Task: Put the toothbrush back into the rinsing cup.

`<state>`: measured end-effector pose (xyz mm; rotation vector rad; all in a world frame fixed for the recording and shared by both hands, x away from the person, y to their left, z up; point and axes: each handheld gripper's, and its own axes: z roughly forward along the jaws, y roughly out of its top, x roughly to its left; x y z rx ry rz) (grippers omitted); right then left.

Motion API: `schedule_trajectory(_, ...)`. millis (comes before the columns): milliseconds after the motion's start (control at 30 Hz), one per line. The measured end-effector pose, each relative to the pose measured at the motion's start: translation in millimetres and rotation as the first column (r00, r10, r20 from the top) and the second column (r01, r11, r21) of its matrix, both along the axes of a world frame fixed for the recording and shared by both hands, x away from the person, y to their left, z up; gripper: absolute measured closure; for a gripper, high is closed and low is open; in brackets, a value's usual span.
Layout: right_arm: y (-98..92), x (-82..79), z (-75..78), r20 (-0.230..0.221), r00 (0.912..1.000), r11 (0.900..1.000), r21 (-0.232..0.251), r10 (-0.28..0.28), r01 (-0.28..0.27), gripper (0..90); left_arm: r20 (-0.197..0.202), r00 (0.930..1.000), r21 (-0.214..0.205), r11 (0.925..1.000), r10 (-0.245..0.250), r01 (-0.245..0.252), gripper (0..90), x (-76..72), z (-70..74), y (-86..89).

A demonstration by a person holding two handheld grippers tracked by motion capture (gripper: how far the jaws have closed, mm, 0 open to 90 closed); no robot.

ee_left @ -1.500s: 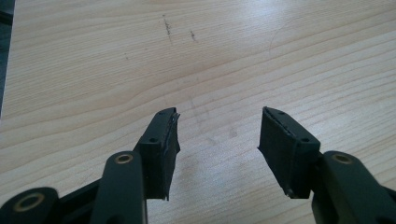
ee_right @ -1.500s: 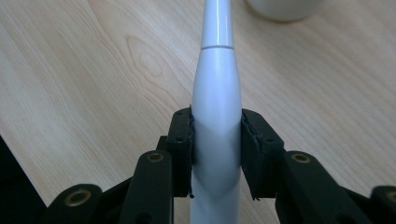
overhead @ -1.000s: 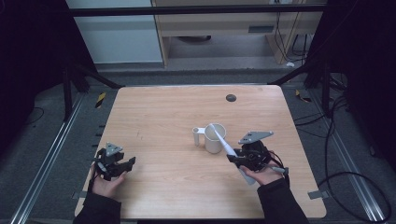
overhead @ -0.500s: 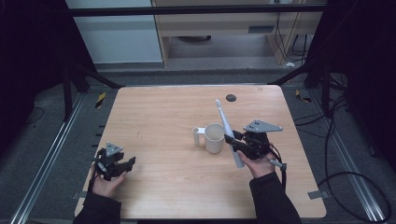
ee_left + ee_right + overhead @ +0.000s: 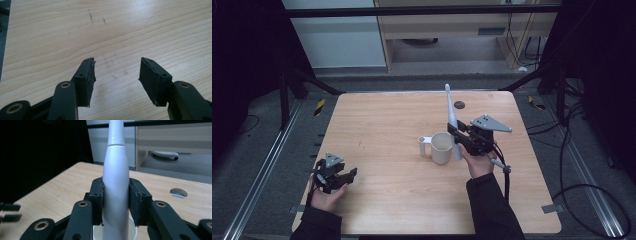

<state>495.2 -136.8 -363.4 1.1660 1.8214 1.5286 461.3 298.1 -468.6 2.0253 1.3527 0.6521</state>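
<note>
On the wooden table point(image 5: 387, 125) in the high view, a white mug point(image 5: 441, 148) stands near the middle, handle toward the left, with a dark round hole point(image 5: 459, 105) in the tabletop beyond it. The right gripper point(image 5: 458, 134), just beside the mug's right side, clamps a white electric toothbrush point(image 5: 451, 117) held nearly upright, its lower end by the mug's rim. Compared with a second ago, the toothbrush is out of the mug and stands upright instead of leaning. The left gripper point(image 5: 343, 176) rests near the table's front left corner, well apart. In the left gripper view, the jaws stand spread over bare wood with nothing between them. In the right gripper view, both pads point(image 5: 97, 195) press the toothbrush point(image 5: 115, 182) body directly above the mug point(image 5: 132, 233); what the mug contains cannot be told.
</note>
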Motion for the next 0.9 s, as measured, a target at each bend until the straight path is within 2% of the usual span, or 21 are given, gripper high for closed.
schedule_trajectory(333,7.7,20.5,3.7,0.030,0.9983,0.9972,0.056,-0.050,0.049,66.7,0.001,1.0000,-0.001,1.0000,0.000,0.000,45.2,0.2,0.0,0.3)
schedule_trajectory(600,15.8,35.2,-1.6,0.039,0.9963,0.9947,0.072,-0.077,0.074,66.7,0.000,1.0000,-0.002,1.0000,0.002,-0.002,45.2,0.7,-0.2,0.4)
schedule_trajectory(900,23.9,44.9,-9.6,0.033,0.9966,0.9945,0.074,-0.076,0.074,66.7,-0.003,1.0000,0.002,1.0000,0.002,-0.002,45.2,1.4,-0.7,0.4)
